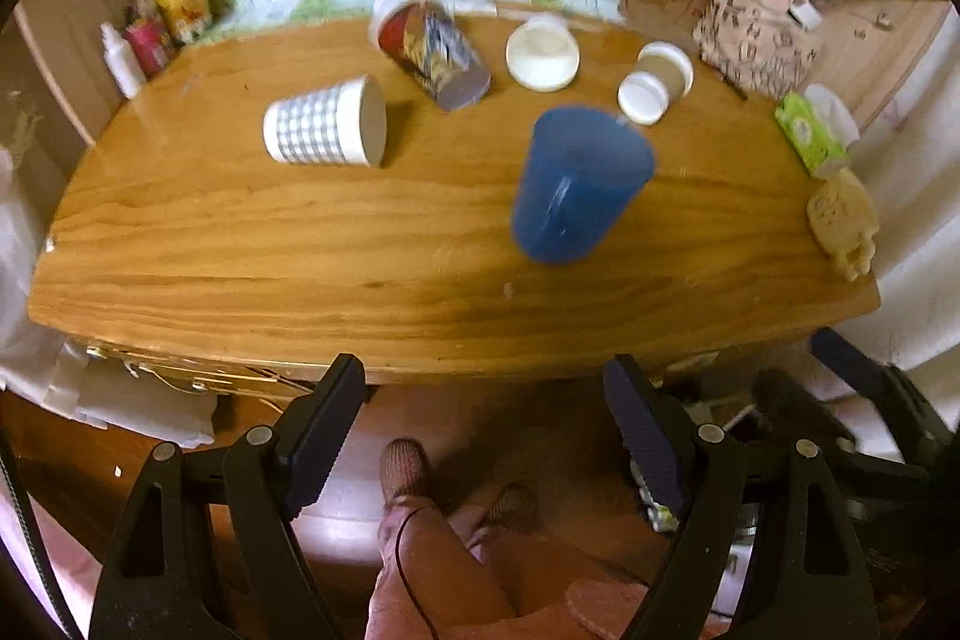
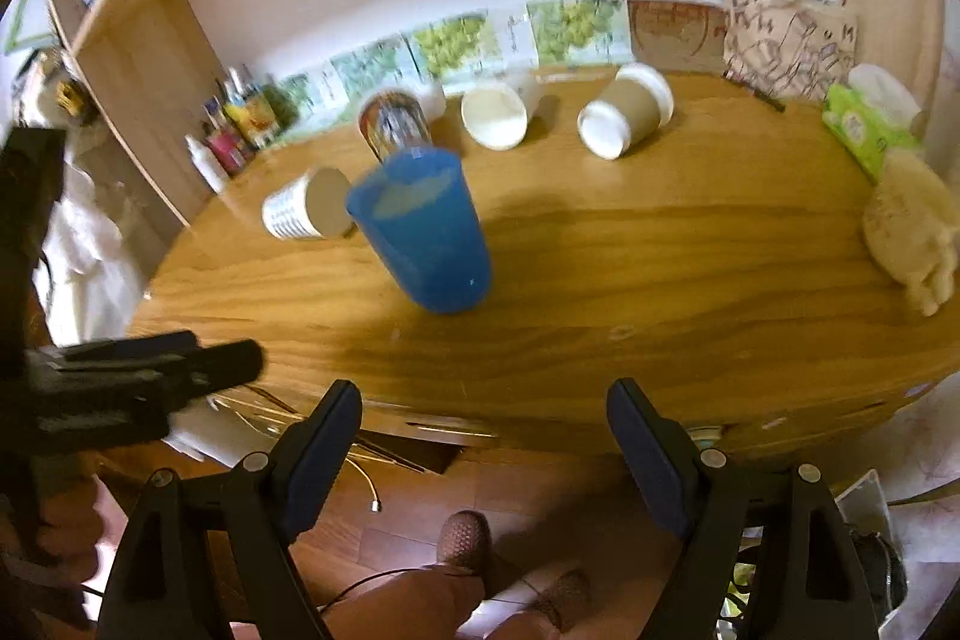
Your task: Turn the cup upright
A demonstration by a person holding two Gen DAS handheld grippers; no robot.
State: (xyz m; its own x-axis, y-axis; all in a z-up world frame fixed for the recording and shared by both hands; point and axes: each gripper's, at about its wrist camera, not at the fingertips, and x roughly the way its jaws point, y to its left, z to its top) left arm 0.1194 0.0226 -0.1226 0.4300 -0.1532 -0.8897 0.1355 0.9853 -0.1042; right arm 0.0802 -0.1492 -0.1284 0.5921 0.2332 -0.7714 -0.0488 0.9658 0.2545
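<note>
I hold two grippers above the near edge of a wooden counter (image 1: 240,244), both drawn back from everything on it, which I judge means the blue cup's flip is done or nearly so. My left gripper (image 1: 483,424) has its jaws spread wide and grips nothing; my right gripper (image 2: 483,436) is the same, jaws wide and empty over the counter's near edge. The blue cup (image 1: 579,184) stands in the middle of the counter with its open mouth up, nearer to me than the other cups; from the right wrist view I can see into its rim (image 2: 414,187), and it looks empty, though the picture is blurred. It appears tilted, but I cannot tell whether that is lens bend. The others lie on their sides, probably waiting their turn: a checked cup (image 1: 327,121) at far left, mouth pointing right; a printed cup (image 1: 432,49) behind it; a white cup (image 1: 543,52) with its mouth toward me, nothing visible inside; and a brown paper cup (image 1: 657,82) at far right, lying with one white end toward me. At the right edge sit a green tissue box (image 1: 810,133) and a pale soft toy (image 1: 843,220), well clear of the cups.
</note>
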